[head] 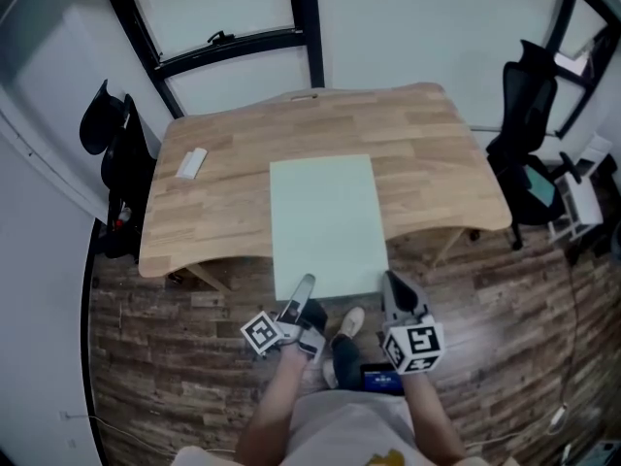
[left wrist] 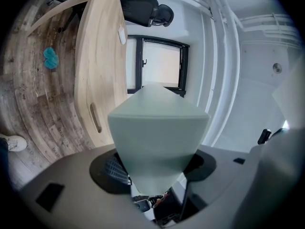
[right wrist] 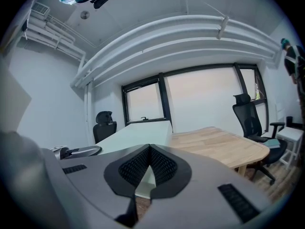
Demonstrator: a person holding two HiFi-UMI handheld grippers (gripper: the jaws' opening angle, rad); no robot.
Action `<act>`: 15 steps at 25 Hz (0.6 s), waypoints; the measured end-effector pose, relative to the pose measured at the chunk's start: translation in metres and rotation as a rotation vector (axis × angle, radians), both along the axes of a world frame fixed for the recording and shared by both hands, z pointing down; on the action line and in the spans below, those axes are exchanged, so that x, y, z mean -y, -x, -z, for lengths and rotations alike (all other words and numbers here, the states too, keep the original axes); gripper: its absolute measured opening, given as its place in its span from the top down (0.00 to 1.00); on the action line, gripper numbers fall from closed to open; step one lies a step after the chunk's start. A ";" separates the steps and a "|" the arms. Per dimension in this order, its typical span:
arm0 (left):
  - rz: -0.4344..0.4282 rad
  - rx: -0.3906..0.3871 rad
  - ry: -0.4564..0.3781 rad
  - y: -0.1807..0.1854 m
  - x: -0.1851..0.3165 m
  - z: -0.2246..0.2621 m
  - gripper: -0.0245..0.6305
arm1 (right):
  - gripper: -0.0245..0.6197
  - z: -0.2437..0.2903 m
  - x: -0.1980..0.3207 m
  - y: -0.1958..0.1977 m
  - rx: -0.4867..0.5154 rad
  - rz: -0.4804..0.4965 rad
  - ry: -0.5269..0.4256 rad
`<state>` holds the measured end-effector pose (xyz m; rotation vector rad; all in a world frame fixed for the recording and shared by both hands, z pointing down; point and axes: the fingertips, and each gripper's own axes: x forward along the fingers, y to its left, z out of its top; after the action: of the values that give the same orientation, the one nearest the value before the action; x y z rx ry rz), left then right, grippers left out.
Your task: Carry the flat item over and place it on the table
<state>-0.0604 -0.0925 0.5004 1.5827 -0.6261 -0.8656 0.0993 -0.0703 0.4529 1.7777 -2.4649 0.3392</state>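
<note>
- The board point(head: 325, 221) is a thin, flat, pale green rectangle with a smooth matte face and square corners.
- The board lies along the middle of the table point(head: 437, 163). Its near end juts past the table's near edge, towards the person.
- The table has a light wood-grain top with rounded corners and a wavy near edge.
- Left gripper point(head: 303, 289): the jaws stand wide. The board point(left wrist: 157, 137) fills the gap, and the ribbed black pads point(left wrist: 112, 171) bear on it at either side.
- Right gripper point(head: 393, 284): the jaws are drawn almost together, pinching the board's near edge point(right wrist: 138, 135).
- From these angles it is unclear whether the far end of the board rests on the wood or is held slightly above it.
- The gripper bodies hide the near corners of the board in the head view.
- A small white oblong point(head: 191, 163) lies near the table's left end, well apart from the board.
- A black office chair point(head: 112, 134) stands at the left of the table, and another point(head: 529, 115) at the right.
- A black-framed window point(head: 243, 42) is behind the table.
- The floor point(head: 165, 357) is dark wood plank.
</note>
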 end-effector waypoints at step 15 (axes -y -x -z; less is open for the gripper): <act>0.016 -0.006 0.033 0.002 0.008 -0.016 0.52 | 0.96 -0.014 0.012 0.002 0.000 0.021 0.018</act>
<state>-0.0626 -0.1002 0.5167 1.5467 -0.6459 -0.8675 0.0969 -0.0819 0.4667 1.7438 -2.4710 0.3581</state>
